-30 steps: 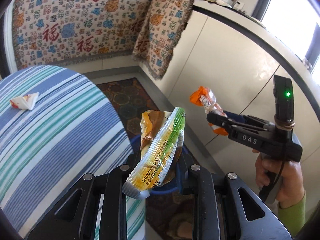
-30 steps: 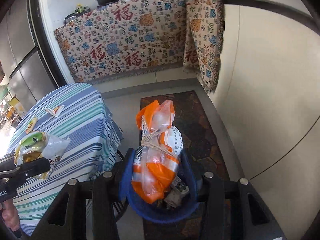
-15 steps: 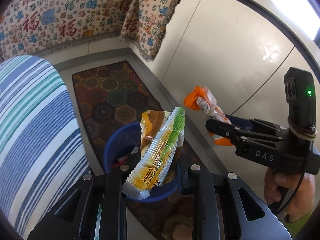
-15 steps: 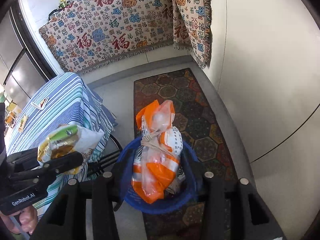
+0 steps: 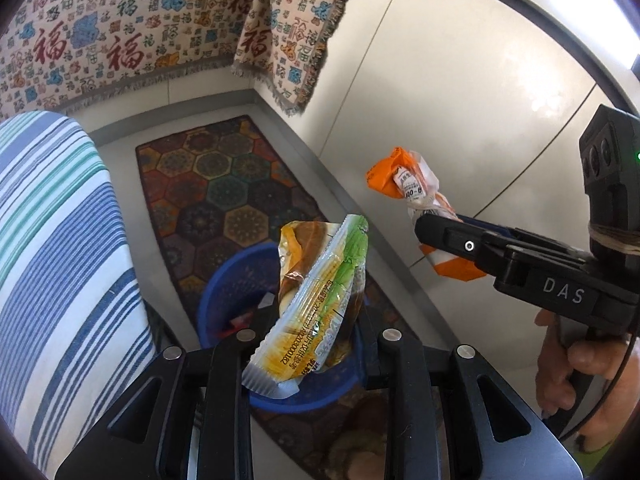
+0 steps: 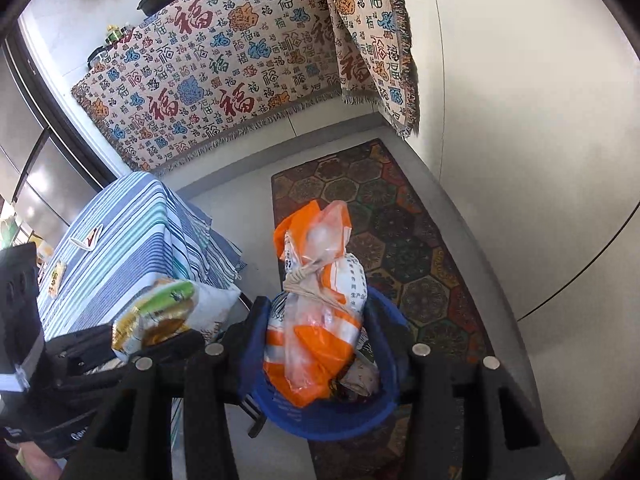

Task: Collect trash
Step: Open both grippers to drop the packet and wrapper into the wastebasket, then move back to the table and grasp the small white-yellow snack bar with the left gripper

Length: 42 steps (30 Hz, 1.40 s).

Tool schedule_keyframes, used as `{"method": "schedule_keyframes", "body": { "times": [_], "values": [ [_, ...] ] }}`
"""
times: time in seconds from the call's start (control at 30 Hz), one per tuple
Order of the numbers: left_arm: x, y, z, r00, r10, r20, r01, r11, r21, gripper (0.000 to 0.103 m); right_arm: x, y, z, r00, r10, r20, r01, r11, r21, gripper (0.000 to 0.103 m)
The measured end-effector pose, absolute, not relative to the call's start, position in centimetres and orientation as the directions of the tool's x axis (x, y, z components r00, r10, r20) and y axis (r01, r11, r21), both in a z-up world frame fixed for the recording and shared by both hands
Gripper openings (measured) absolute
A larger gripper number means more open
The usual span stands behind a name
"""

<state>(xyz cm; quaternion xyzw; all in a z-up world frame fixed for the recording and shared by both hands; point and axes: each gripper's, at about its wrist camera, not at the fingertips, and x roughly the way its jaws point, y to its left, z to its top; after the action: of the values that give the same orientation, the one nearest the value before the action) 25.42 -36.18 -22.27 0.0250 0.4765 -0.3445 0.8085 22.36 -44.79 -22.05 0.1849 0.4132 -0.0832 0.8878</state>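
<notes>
- While both tools hang over the floor, the striped tablecloth (image 5: pixel 60 248) fills the 9 o'clock side of the left wrist view, blue, teal and white bands draped over a table edge.
- Behind it, a patterned throw (image 6: pixel 224 76) with red characters and blue and orange motifs hangs along the far counter, toward 12 o'clock.
- On the grey floor lies a dark rug (image 6: pixel 404 240) of coloured hexagons, running from the centre toward 5 o'clock.
- On that rug stands the blue bin (image 5: pixel 236 276), a round plastic basket with a perforated wall; some scraps show inside, among them a red piece.
- At 3 o'clock in the left view the right gripper (image 6: pixel 320 320) is clamped on the orange-and-white bag (image 6: pixel 316 316): a crumpled, partly see-through plastic bag, tied off near its top with pale string, with printed text on its white panels. In the right view it hangs directly over the bin's opening.
- At the centre of the left view the left gripper (image 5: pixel 316 328) is pinched shut on the yellow-green wrapper (image 5: pixel 320 300), a glossy, crinkled snack packet with a serrated seal, a green stripe, brown and yellow print and a row of digits. It sits above the bin's near rim.
- Two small bits of litter, one a folded white-and-red scrap (image 6: pixel 88 238), lie on the tablecloth at 9 o'clock in the right view.
</notes>
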Motion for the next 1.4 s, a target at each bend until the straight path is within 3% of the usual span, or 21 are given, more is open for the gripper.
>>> {"method": "schedule_keyframes", "body": {
  "times": [0.07, 0.1, 0.13, 0.3, 0.43, 0.57, 0.7, 1.1, 1.4],
  "values": [
    [25.6, -36.4, -22.8, 0.306, -0.532, -0.79, 0.583, 0.76, -0.286, 0.055, 22.4, -45.0, -21.9, 0.657, 0.011, -0.754, 0.308, 0.909, 0.282, 0.065],
    [25.6, -36.4, -22.9, 0.317, -0.531, -0.786, 0.579, 0.764, -0.283, 0.07, 22.3, -45.1, -21.9, 0.661, 0.012, -0.751, 0.31, 0.906, 0.288, 0.065],
    [25.6, -36.3, -22.9, 0.329, -0.534, -0.779, 0.577, 0.767, -0.282, 0.072, 22.3, -45.3, -21.8, 0.663, 0.009, -0.749, 0.314, 0.904, 0.289, 0.065],
    [25.1, -35.2, -21.7, 0.347, -0.545, -0.763, 0.566, 0.771, -0.293, 0.075, 21.9, -45.1, -20.6, 0.687, -0.029, -0.726, 0.315, 0.913, 0.261, 0.065],
    [23.9, -33.1, -19.4, 0.395, -0.546, -0.739, 0.554, 0.783, -0.282, 0.085, 21.9, -44.6, -19.7, 0.702, -0.051, -0.71, 0.306, 0.922, 0.237, 0.065],
    [22.3, -29.7, -17.4, 0.437, -0.532, -0.725, 0.535, 0.802, -0.266, 0.089, 22.0, -43.4, -18.9, 0.717, -0.067, -0.694, 0.29, 0.934, 0.21, 0.065],
    [20.6, -25.0, -17.1, 0.5, -0.458, -0.735, 0.475, 0.855, -0.21, 0.095, 22.3, -40.3, -18.2, 0.731, -0.06, -0.68, 0.233, 0.958, 0.165, 0.065],
    [19.9, -9.7, -21.5, 0.572, -0.102, -0.814, 0.143, 0.989, -0.024, 0.095, 25.0, -19.6, -20.7, 0.646, 0.192, -0.739, -0.204, 0.976, 0.075, 0.065],
    [23.1, -3.9, -22.7, 0.578, -0.012, -0.816, 0.061, 0.998, 0.029, 0.099, 27.5, -11.4, -24.3, 0.581, 0.139, -0.802, -0.298, 0.953, -0.051, 0.067]
  ]
}}
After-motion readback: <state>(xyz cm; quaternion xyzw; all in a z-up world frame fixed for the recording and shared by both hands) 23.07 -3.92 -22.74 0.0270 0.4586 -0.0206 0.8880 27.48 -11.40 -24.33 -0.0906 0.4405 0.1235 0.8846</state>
